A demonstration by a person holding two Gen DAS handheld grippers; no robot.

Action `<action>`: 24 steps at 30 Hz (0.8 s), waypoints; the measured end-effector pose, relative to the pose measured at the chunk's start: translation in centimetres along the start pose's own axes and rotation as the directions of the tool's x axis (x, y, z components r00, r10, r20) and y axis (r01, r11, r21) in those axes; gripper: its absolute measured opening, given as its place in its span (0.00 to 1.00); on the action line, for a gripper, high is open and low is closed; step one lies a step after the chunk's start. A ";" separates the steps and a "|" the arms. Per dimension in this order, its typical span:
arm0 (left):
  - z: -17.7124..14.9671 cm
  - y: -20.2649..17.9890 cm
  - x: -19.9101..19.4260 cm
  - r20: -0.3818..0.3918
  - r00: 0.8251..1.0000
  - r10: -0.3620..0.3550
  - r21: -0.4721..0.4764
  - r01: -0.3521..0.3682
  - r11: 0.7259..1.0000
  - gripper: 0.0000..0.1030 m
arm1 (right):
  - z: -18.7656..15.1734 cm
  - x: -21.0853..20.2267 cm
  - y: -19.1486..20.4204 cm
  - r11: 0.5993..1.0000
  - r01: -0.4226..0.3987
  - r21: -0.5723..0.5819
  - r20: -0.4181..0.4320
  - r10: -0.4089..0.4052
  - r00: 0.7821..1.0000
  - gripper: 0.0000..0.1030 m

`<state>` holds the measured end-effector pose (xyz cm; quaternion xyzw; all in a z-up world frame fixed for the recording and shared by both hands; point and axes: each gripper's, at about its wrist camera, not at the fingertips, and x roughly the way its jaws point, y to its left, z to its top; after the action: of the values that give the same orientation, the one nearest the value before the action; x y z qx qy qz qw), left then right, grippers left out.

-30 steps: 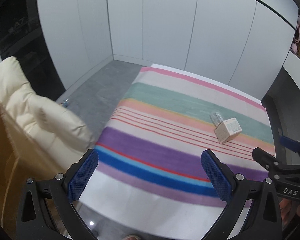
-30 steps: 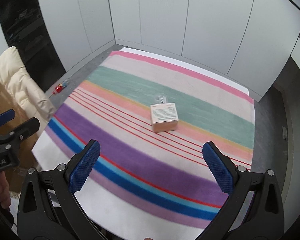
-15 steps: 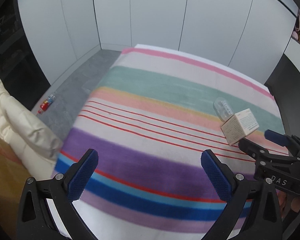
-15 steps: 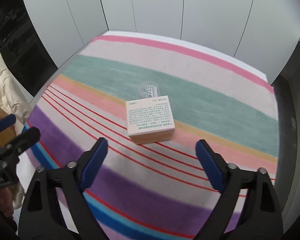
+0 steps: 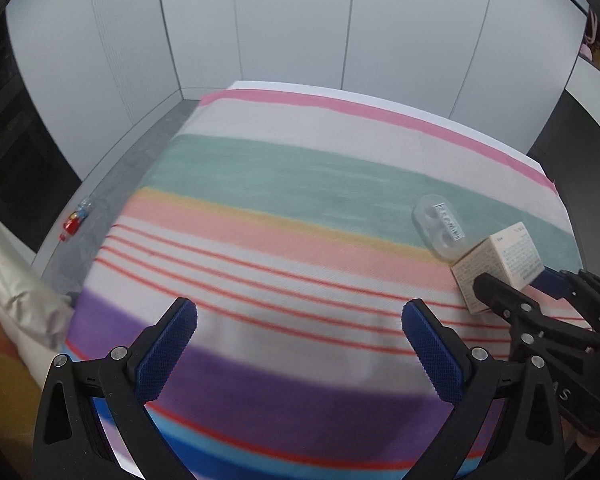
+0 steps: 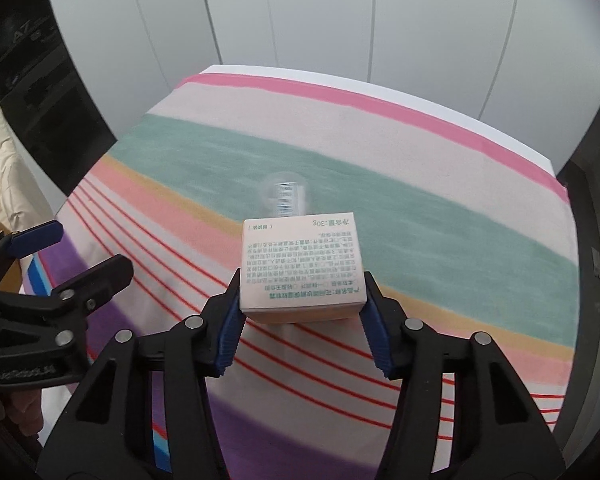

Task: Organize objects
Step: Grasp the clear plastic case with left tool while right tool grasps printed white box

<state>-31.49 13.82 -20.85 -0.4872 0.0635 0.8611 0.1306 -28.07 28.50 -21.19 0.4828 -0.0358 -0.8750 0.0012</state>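
A small pale cardboard box [image 6: 302,264] with green print sits on the striped cloth [image 6: 420,216]. My right gripper [image 6: 302,312] has its blue pads against both sides of the box. The box also shows in the left wrist view [image 5: 496,264], with the right gripper [image 5: 516,284] around it. A clear plastic case [image 6: 285,196] with a white label lies just behind the box, and also shows in the left wrist view [image 5: 440,228]. My left gripper [image 5: 300,332] is open and empty over the cloth's near stripes, left of the box.
The cloth covers a table whose left edge drops to a grey floor [image 5: 132,184]. A small red and clear bottle [image 5: 74,220] lies on the floor. A cream padded jacket [image 6: 4,168] hangs at the left. White panel walls [image 5: 300,32] stand behind.
My right gripper has moved forward to the box and closed its jaws onto the box's sides. My left gripper has moved forward and rightward over the cloth, staying open.
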 end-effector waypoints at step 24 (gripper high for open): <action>3.5 -10.7 6.2 0.034 0.999 -0.038 0.085 0.035 0.996 0.79 | 1.8 0.6 -9.5 0.993 0.091 0.072 0.007 -0.092 0.996 0.53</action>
<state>-34.33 25.91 -24.14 -0.4670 0.0888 0.8636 0.1678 -29.58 38.04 -21.37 0.4791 -0.0449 -0.8748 -0.0562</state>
